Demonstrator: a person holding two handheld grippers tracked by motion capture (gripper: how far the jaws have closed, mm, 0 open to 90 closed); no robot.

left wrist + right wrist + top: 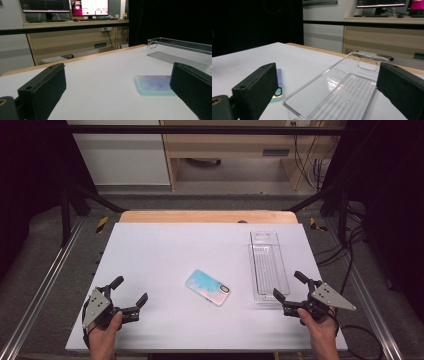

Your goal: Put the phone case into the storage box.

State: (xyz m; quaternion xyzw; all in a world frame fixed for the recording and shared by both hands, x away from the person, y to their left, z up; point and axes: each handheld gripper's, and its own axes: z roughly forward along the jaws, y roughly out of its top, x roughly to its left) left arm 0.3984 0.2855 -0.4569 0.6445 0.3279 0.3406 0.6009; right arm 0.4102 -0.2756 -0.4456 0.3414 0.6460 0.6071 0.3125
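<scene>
A phone in a blue and pink case (208,287) lies flat near the middle of the white table (165,250), tilted diagonally. In the left gripper view the phone (153,85) lies ahead on the right, partly behind the right jaw. A clear plastic tray (266,267) stands to the right of the phone; its near end shows close up (342,92). My left gripper (131,292) rests at the front left, open with nothing between its jaws. My right gripper (289,286) stands open at the front right, just before the tray's near end.
The table's wooden far edge (207,216) borders a floor gap with a black frame around it. Cables (350,250) run along the right side. Monitors (65,5) on a desk stand behind the table.
</scene>
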